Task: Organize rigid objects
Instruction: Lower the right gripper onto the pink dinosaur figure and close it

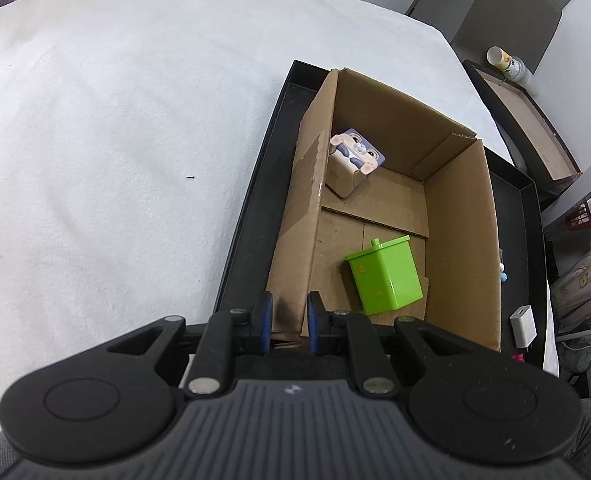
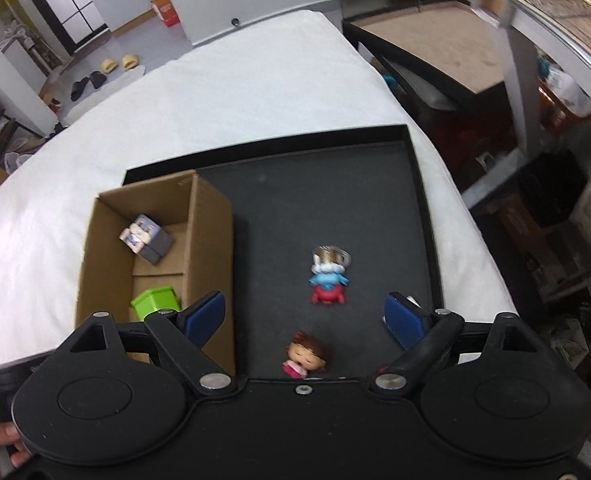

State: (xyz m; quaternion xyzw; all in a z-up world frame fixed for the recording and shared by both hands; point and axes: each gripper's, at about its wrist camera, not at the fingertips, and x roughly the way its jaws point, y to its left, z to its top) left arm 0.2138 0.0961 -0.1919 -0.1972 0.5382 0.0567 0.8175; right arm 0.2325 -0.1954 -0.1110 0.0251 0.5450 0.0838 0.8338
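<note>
Cardboard box (image 2: 211, 216) wall sits pinched in my left gripper (image 1: 288, 316), seemingly steadying it. My right gripper (image 2: 303, 316) hangs spread wide and empty over the black tray (image 2: 423, 208), red-blue figurine (image 2: 328, 276) mid-frame, doll (image 2: 305, 356) below. Next: descend, clamp one.

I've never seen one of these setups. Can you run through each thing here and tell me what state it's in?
Left gripper: shut on the cardboard box wall.
Right gripper: open, empty.
Cardboard box: open-topped, in the black tray.
Green container: inside box, lid on.
Rabbit-print cube: inside box, tilted.
Blue-and-red figure: lying on tray.
Doll: lying on tray.
</note>
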